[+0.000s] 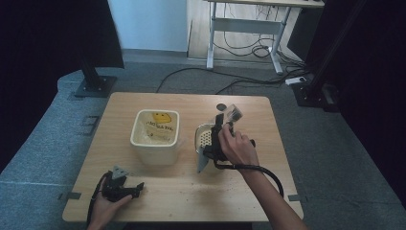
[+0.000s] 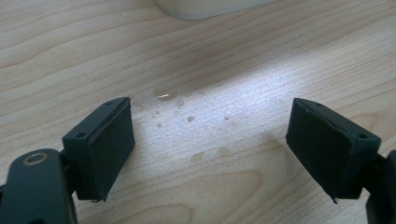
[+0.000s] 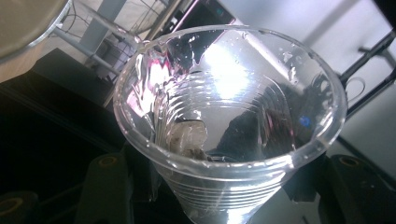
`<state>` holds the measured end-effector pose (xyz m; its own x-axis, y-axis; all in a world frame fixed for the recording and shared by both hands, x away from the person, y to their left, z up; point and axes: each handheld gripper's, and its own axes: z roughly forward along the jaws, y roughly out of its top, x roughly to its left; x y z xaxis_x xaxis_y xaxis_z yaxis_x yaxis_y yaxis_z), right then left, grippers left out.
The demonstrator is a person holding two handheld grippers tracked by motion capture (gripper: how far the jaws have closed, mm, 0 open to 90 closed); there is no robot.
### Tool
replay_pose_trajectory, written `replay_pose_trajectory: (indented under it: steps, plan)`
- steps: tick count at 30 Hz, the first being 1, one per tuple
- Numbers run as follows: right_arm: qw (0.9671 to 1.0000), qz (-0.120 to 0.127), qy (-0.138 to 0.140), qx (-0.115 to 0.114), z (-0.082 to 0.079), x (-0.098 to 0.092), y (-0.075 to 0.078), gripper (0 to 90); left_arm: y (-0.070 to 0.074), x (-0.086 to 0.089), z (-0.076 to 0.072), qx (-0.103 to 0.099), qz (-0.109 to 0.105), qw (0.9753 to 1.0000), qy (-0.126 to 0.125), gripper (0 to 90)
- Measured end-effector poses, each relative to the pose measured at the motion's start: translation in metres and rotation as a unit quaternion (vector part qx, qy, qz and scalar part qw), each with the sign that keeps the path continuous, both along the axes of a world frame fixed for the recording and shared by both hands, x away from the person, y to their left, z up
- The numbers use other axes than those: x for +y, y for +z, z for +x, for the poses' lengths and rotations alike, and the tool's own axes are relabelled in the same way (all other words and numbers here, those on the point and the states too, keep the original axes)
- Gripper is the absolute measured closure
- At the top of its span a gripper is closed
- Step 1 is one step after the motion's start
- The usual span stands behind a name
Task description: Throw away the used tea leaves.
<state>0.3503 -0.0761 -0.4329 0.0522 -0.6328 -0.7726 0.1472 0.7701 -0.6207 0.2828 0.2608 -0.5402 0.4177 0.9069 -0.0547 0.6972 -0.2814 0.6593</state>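
Jaws of the right gripper [image 1: 225, 125] clamp a clear plastic cup [image 3: 229, 126]; left gripper [image 2: 210, 149] jaws gape wide, empty

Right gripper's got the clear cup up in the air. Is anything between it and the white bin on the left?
Nothing visible does. The cup, in the right gripper, sits above the strainer; bare table separates it from the white bin.

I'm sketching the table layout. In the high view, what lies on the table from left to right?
left gripper → white tub → strainer pot → right gripper holding a clear plastic cup
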Motion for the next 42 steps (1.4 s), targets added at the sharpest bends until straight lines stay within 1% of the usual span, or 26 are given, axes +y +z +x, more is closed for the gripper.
replay_pose_trajectory:
  steps: [2,7,10,11,14,15,16,17,18,19,20,22,23,24,25,26,28,30,32,33,35,36,37,38,40,42]
  plan:
    - [0.9997,-0.024,-0.003,0.003,0.002,-0.002,-0.005,41.7,0.000,0.000,0.000,0.000,0.000,1.0000,0.000,15.3]
    - [0.9996,-0.028,0.005,-0.007,0.000,-0.003,-0.006,41.7,0.000,0.001,0.000,-0.001,0.000,1.0000,0.002,15.3]
    - [0.9995,-0.027,0.008,-0.012,-0.001,-0.004,-0.004,41.8,0.001,0.001,0.000,-0.001,0.000,1.0000,0.001,15.4]
    - [0.9993,-0.032,0.010,-0.014,-0.001,-0.005,-0.003,41.8,0.001,0.000,0.000,-0.001,0.001,1.0000,0.001,15.4]
    - [0.9993,-0.031,0.005,-0.019,-0.001,-0.003,-0.002,42.3,0.000,0.000,0.000,0.000,0.001,1.0000,0.001,15.4]
    - [0.9991,-0.036,0.005,-0.021,-0.001,-0.001,-0.006,42.4,0.000,0.000,0.001,0.001,0.002,1.0000,0.001,15.4]
    - [0.9984,-0.056,0.008,-0.008,-0.002,0.001,-0.012,42.4,0.000,-0.001,0.001,0.001,0.002,1.0000,0.001,15.4]
    - [0.9977,-0.067,0.010,-0.003,-0.003,0.002,-0.016,42.7,0.001,-0.001,0.001,0.001,0.002,1.0000,0.000,15.3]
    - [0.9981,-0.059,0.008,-0.012,-0.001,0.002,-0.014,43.0,0.001,-0.001,0.000,0.000,0.001,1.0000,-0.001,15.4]
    - [0.9990,-0.038,-0.003,-0.022,0.001,0.001,-0.008,43.2,0.001,0.000,0.000,0.000,0.001,1.0000,-0.001,15.3]
    - [0.9987,-0.033,-0.017,-0.036,0.003,0.000,-0.003,43.2,0.000,0.000,0.001,0.001,0.002,1.0000,-0.001,15.4]
    - [0.9978,-0.056,-0.016,-0.034,0.001,0.002,-0.003,43.2,0.000,0.000,0.002,0.002,0.002,1.0000,0.000,15.3]
    - [0.9981,-0.052,-0.009,-0.031,-0.001,0.002,-0.002,43.3,0.001,0.000,0.002,0.002,0.001,1.0000,0.001,15.3]
    - [0.9983,-0.045,-0.012,-0.036,-0.001,0.003,0.001,43.4,0.001,0.001,0.001,0.001,0.001,1.0000,0.001,15.3]
    - [0.9984,-0.029,-0.021,-0.043,0.000,0.002,0.006,43.3,0.001,0.001,0.001,0.001,0.002,1.0000,0.001,15.3]
    - [0.9982,-0.029,-0.026,-0.046,0.001,0.001,0.007,43.3,0.001,0.001,0.001,0.001,0.002,1.0000,0.000,15.4]
    - [0.9983,-0.032,-0.022,-0.045,0.000,0.002,0.004,43.3,0.001,0.000,0.001,0.001,0.001,1.0000,0.000,15.4]
    - [0.9991,-0.005,-0.021,-0.035,-0.001,0.004,0.004,43.5,0.002,0.001,0.000,0.001,0.000,1.0000,0.001,15.4]
    - [0.9993,0.000,-0.024,-0.030,-0.001,0.003,0.001,43.4,0.002,0.001,0.000,0.000,0.000,1.0000,0.001,15.3]
    - [0.9994,0.011,-0.023,-0.024,0.000,0.002,0.000,43.4,0.002,0.001,0.000,0.000,0.000,1.0000,0.001,15.3]
    - [0.9982,0.055,-0.021,-0.009,0.001,0.001,0.002,43.4,0.001,0.002,0.001,0.000,0.000,1.0000,0.001,15.4]
    - [0.9959,0.087,-0.021,0.002,0.000,0.001,0.004,43.4,0.001,0.002,0.001,0.001,0.000,1.0000,0.002,15.3]
    - [0.9920,0.124,-0.021,0.011,0.000,0.000,0.006,43.4,0.001,0.002,0.001,0.001,0.000,1.0000,0.002,15.4]
    - [0.9881,0.151,-0.018,0.020,-0.001,0.000,0.009,43.4,0.001,0.002,0.001,0.001,0.001,1.0000,0.002,15.3]
    - [0.9780,0.205,-0.012,0.039,-0.004,-0.001,0.013,43.4,0.001,0.001,0.001,0.001,0.002,1.0000,0.000,15.4]
    - [0.9680,0.246,-0.012,0.050,-0.005,-0.003,0.015,43.4,0.001,0.001,0.001,0.001,0.003,1.0000,-0.001,15.3]
